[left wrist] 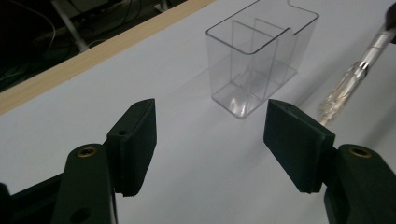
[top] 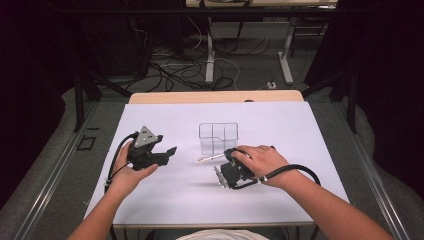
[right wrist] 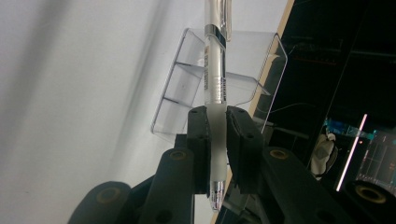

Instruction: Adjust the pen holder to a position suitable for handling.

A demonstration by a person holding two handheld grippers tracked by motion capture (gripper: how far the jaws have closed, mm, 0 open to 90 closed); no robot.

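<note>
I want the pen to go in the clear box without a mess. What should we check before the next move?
1. Pen gripped: ok, the right gripper has its jaws shut on the pen's frosted grip.
2. Clear box upright on the table: ok.
3. Box compartments free: ok, nothing shows inside them.
4. Left gripper out of the way: ok, it is open, holds nothing and sits apart from the box.
5. Pen lined up over a compartment: not ok, it lies beside the box, nearly level.
6. Which end enters first: cannot tell.
</note>
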